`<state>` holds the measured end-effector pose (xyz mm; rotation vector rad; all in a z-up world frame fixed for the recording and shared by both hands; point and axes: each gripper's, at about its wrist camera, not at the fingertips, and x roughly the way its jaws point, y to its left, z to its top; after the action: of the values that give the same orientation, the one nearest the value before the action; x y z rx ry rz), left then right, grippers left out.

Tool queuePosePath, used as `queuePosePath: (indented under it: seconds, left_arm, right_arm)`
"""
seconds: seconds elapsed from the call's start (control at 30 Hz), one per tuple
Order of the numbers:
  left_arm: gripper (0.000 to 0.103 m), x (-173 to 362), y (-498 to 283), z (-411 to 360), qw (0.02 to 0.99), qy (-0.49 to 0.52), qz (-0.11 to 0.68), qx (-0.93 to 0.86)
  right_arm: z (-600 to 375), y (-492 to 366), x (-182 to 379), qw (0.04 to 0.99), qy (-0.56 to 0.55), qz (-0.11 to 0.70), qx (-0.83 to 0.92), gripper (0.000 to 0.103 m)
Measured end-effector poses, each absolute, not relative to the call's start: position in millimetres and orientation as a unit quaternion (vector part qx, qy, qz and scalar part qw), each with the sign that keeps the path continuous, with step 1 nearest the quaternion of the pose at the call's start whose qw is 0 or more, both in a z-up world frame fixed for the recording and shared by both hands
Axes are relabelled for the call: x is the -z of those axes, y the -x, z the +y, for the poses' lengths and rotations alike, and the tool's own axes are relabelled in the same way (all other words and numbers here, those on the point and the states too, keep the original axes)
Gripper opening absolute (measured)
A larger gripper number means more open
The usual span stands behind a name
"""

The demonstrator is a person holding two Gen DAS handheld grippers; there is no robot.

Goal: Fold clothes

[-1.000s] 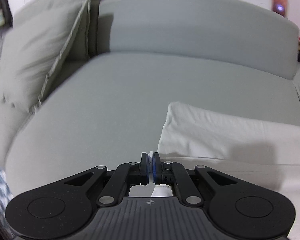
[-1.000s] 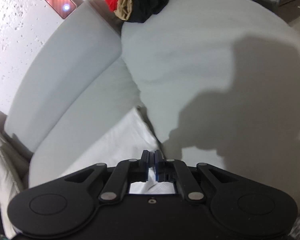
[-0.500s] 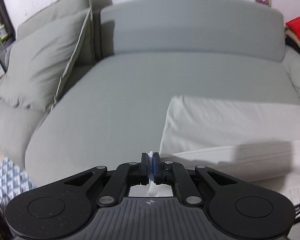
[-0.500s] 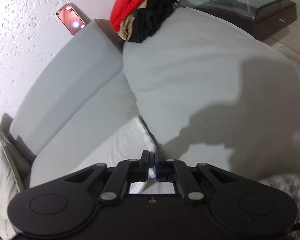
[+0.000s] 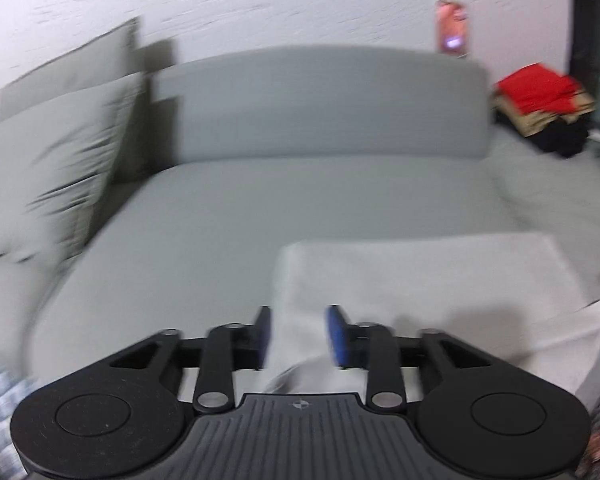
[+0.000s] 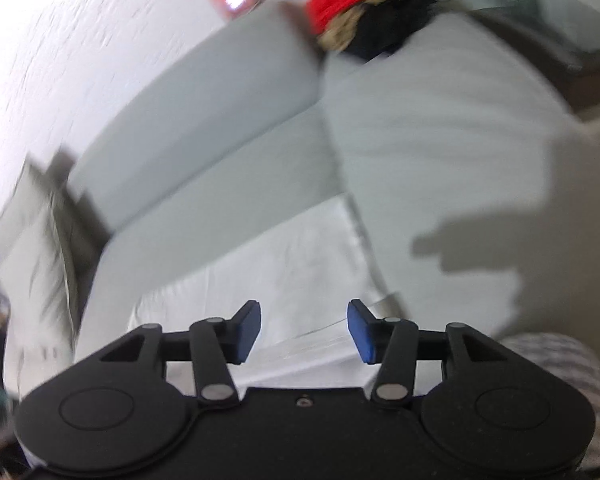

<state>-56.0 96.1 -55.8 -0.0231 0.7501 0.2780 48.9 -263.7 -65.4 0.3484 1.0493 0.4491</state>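
Observation:
A folded white garment (image 5: 416, 280) lies on the grey sofa seat (image 5: 228, 216), its near edge toward me. My left gripper (image 5: 298, 334) hangs over the garment's front left corner with its jaws opening; the blue pads stand apart and white cloth shows in the gap without being pressed. In the right wrist view the same white garment (image 6: 284, 264) spreads below my right gripper (image 6: 304, 328), whose jaws are also opening, and the cloth lies loose beneath them. Both views are blurred by motion.
Grey cushions (image 5: 56, 168) lean at the sofa's left end. A pile of red, tan and black clothes (image 5: 544, 108) sits at the far right by the backrest (image 5: 324, 104). A chaise section (image 6: 440, 152) extends on the right. A pink device (image 5: 452, 28) hangs on the wall.
Both grippers were shut on the white cloth's edge and have let it go; their jaws now stand apart. Both hands have pulled back and risen, so more of the sofa shows.

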Motion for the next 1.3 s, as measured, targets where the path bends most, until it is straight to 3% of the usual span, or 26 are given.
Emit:
queuePosePath:
  seconds: [0.03,0.07,0.13,0.23,0.37,0.43,0.47,0.63,0.77,0.87,0.93,1.0,1.13,1.23,1.3]
  left_arm:
    - [0.034,66,37,92,0.916,0.007,0.381,-0.128]
    - [0.034,78,17,87,0.910,-0.003,0.397,-0.121]
    - [0.034,100,-11,76,0.901,-0.029,0.418,-0.115]
    - [0.033,130,-31,64,0.882,-0.060,0.455,-0.107]
    - [0.021,135,12,56,0.852,-0.071,0.518,-0.021]
    - [0.023,123,49,54,0.852,-0.080,0.517,0.021]
    - [0.031,115,68,55,0.855,-0.078,0.511,0.034]
    - [0.032,84,101,69,0.900,-0.037,0.434,-0.004]
    - [0.031,89,63,61,0.916,-0.012,0.399,-0.046]
    - [0.032,118,35,36,0.904,-0.076,0.415,-0.065]
    - [0.032,139,28,30,0.869,-0.105,0.478,-0.067]
    - [0.032,133,45,31,0.867,-0.126,0.480,-0.051]
    - [0.033,96,73,71,0.889,-0.049,0.456,-0.007]
    - [0.033,66,72,110,0.919,0.022,0.394,-0.022]
    - [0.041,59,59,140,0.927,0.070,0.366,-0.039]
  right_arm:
    - [-248,-57,77,0.820,-0.151,0.508,-0.215,0.044]
    - [-231,-66,90,0.814,-0.138,0.523,-0.214,0.035]
    - [-205,-85,115,0.810,-0.114,0.539,-0.201,0.025]
    - [-187,-102,145,0.817,-0.080,0.550,-0.151,0.025]
    - [-199,-82,155,0.773,-0.065,0.610,-0.162,0.026]
    - [-213,-56,148,0.729,-0.068,0.648,-0.210,0.027]
    - [-222,-43,144,0.714,-0.075,0.659,-0.226,0.027]
    - [-259,-14,114,0.741,-0.126,0.612,-0.248,0.027]
    - [-237,-21,111,0.782,-0.128,0.554,-0.254,0.025]
    - [-198,-19,131,0.790,-0.092,0.543,-0.269,0.024]
    - [-175,-16,144,0.796,-0.041,0.543,-0.266,0.024]
    - [-166,-4,147,0.799,0.003,0.535,-0.274,0.024]
    - [-185,15,127,0.778,0.018,0.549,-0.305,0.025]
    - [-191,8,100,0.780,-0.043,0.531,-0.328,0.033]
    - [-186,-3,82,0.775,-0.097,0.517,-0.352,0.053]
